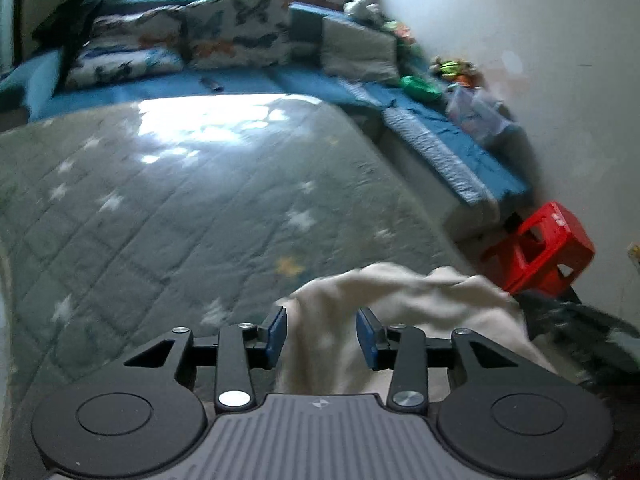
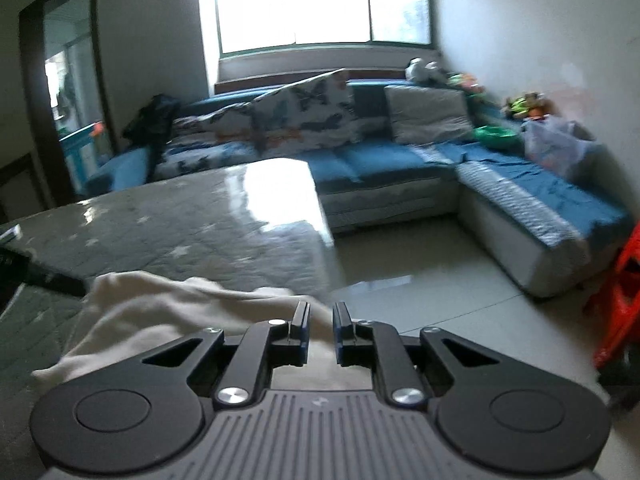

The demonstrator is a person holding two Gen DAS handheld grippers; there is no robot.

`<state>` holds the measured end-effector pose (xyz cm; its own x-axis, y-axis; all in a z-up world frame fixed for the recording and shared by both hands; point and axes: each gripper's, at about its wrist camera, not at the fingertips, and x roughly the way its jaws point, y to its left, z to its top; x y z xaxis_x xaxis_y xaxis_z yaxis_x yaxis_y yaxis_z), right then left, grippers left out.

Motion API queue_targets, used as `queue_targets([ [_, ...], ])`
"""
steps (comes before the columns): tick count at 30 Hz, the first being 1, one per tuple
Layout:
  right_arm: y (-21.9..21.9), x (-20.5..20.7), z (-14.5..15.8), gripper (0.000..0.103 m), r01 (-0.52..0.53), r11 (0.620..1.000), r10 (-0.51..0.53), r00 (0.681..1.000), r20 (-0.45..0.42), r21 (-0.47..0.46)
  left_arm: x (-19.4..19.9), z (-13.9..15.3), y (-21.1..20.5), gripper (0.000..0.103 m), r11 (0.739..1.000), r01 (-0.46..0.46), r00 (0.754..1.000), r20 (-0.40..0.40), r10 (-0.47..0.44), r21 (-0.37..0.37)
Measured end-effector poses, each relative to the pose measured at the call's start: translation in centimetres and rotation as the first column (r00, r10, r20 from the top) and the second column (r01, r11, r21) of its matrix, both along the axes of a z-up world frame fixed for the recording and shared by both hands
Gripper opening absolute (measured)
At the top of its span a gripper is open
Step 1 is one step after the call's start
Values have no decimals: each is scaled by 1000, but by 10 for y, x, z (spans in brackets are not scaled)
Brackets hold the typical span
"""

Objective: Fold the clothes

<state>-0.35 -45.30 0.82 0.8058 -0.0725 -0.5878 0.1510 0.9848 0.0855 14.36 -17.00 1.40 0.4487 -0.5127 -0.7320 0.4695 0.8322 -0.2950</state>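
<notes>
A cream garment [image 1: 420, 292] is bunched up at the near right edge of a table with a grey quilted star-pattern cover [image 1: 160, 200]. My left gripper [image 1: 322, 328] has its blue pads [image 1: 278, 330] pressed against a thick fold of it that fills the gap between them. In the right wrist view the same garment [image 2: 160, 304] runs from the left across to my right gripper [image 2: 321, 320]. That gripper's fingers stand close together, with cream cloth between and under them, over the corner of the table [image 2: 200, 232].
A blue L-shaped sofa [image 2: 400, 160] with butterfly cushions [image 1: 240, 32] runs behind and right of the table. A red plastic stool [image 1: 544, 248] stands on the tiled floor [image 2: 420, 272] to the right. Toys and a plastic bag [image 2: 556, 148] lie on the sofa's right arm.
</notes>
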Motion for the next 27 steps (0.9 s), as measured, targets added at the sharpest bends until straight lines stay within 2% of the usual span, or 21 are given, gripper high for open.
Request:
queue_targets([
  [6, 10, 23, -15, 11, -33, 999, 34, 999, -32, 34, 7, -5, -32, 40, 997, 80, 997, -8, -80, -18],
  [14, 9, 39, -28, 12, -28, 999, 30, 998, -62, 29, 34, -36, -51, 39, 998, 58, 995, -78, -57, 8],
  [16, 7, 43, -29, 12, -29, 999, 31, 998, -60, 30, 35, -39, -51, 39, 999, 54, 996, -70, -53, 10],
  [22, 13, 31, -21, 13, -47, 998, 49, 998, -36, 42, 31, -37, -53, 41, 998, 58, 997, -57, -57, 20],
  [27, 36, 10, -14, 21, -117, 992, 118, 993, -20, 37, 27, -35, -54, 43, 998, 61, 997, -46, -60, 29],
])
